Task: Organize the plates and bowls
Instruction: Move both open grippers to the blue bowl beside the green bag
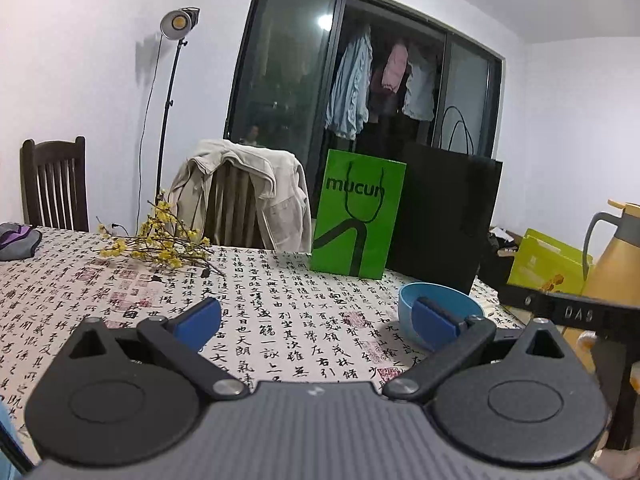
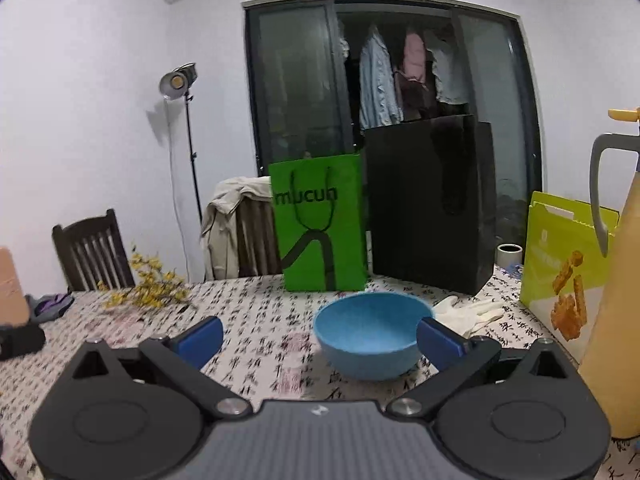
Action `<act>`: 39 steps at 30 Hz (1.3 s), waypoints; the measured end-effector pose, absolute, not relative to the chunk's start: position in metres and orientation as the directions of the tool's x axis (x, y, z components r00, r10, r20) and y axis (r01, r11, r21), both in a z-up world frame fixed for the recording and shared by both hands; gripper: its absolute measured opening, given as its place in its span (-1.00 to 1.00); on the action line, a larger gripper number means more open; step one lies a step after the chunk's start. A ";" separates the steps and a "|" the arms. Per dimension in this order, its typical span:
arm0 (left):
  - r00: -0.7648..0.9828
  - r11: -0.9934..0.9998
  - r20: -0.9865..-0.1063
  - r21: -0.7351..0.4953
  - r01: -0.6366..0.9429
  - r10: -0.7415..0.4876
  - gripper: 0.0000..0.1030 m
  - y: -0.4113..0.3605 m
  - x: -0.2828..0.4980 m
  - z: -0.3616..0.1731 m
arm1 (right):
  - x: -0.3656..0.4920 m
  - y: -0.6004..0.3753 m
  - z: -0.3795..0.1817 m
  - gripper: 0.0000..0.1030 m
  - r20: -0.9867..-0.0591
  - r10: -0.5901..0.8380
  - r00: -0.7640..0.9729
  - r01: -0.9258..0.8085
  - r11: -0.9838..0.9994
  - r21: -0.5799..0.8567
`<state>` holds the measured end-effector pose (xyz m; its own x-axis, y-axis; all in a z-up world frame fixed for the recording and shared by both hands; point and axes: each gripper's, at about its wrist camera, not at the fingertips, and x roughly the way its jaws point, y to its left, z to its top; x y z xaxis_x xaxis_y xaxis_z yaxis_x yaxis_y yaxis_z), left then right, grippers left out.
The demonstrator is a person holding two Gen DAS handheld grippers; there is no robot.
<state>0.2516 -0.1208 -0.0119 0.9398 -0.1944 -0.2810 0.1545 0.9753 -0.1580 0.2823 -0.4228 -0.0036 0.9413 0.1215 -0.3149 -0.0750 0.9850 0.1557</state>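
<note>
A light blue bowl (image 2: 370, 336) stands upright on the calligraphy-print tablecloth (image 2: 256, 320), just ahead of my right gripper (image 2: 320, 338). That gripper is open, its right blue pad (image 2: 438, 340) close beside the bowl's right rim, nothing between the fingers. In the left wrist view the same bowl (image 1: 436, 304) sits to the right, partly behind the right pad (image 1: 436, 320) of my left gripper (image 1: 318, 320), which is also open and holds nothing. No plates show in either view.
A green paper bag (image 2: 320, 224) and a black bag (image 2: 430, 204) stand behind the bowl. A yellow thermos jug (image 2: 616, 280), a yellow-green snack bag (image 2: 560, 264) and a white glove (image 2: 468, 312) lie right. Yellow flower sprigs (image 1: 160, 240) and chairs (image 1: 54, 184) are left.
</note>
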 end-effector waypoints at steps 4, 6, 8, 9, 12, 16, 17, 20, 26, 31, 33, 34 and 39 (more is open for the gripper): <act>0.933 0.974 -0.295 -0.151 0.168 -0.206 1.00 -0.132 0.269 -0.005 | 0.301 -0.429 0.011 1.00 -0.312 0.104 0.944 -0.059 0.987 0.152; 0.927 0.972 -0.309 -0.163 0.171 -0.215 1.00 -0.138 0.280 -0.003 | 0.312 -0.432 0.018 1.00 -0.310 0.097 0.946 -0.050 0.986 0.158; 0.916 0.968 -0.332 -0.180 0.173 -0.226 1.00 -0.142 0.292 -0.001 | 0.323 -0.436 0.024 1.00 -0.314 0.094 0.945 -0.040 0.984 0.171; 0.910 0.967 -0.344 -0.189 0.173 -0.230 1.00 -0.144 0.299 -0.001 | 0.330 -0.439 0.026 1.00 -0.319 0.092 0.943 -0.035 0.983 0.180; 0.898 0.965 -0.374 -0.203 0.164 -0.231 1.00 -0.150 0.318 0.001 | 0.351 -0.443 0.030 1.00 -0.336 0.080 0.938 -0.017 0.982 0.188; 0.893 0.969 -0.395 -0.201 0.143 -0.214 1.00 -0.158 0.341 0.002 | 0.375 -0.448 0.027 1.00 -0.367 0.043 0.929 0.024 0.984 0.177; 0.891 0.970 -0.401 -0.201 0.140 -0.212 1.00 -0.160 0.346 0.002 | 0.379 -0.451 0.024 1.00 -0.362 0.041 0.931 0.030 0.982 0.188; 0.880 0.972 -0.429 -0.198 0.127 -0.202 1.00 -0.164 0.365 0.002 | 0.387 -0.460 0.011 1.00 -0.356 0.044 0.933 0.040 0.974 0.223; 0.869 0.978 -0.459 -0.172 0.117 -0.185 1.00 -0.178 0.392 -0.006 | 0.407 -0.476 -0.014 1.00 -0.389 0.030 0.921 0.064 0.972 0.225; 0.858 0.979 -0.480 -0.166 0.117 -0.183 1.00 -0.192 0.405 -0.014 | 0.413 -0.492 -0.026 1.00 -0.400 0.017 0.916 0.094 0.962 0.258; 0.855 0.979 -0.484 -0.168 0.118 -0.186 1.00 -0.197 0.410 -0.014 | 0.417 -0.499 -0.032 1.00 -0.404 0.021 0.915 0.102 0.954 0.282; 0.855 0.979 -0.484 -0.165 0.118 -0.185 1.00 -0.200 0.413 -0.012 | 0.419 -0.502 -0.035 1.00 -0.406 0.018 0.914 0.110 0.951 0.289; 0.864 0.982 -0.472 -0.151 0.118 -0.176 1.00 -0.215 0.421 -0.006 | 0.422 -0.511 -0.043 1.00 -0.405 0.003 0.914 0.130 0.944 0.302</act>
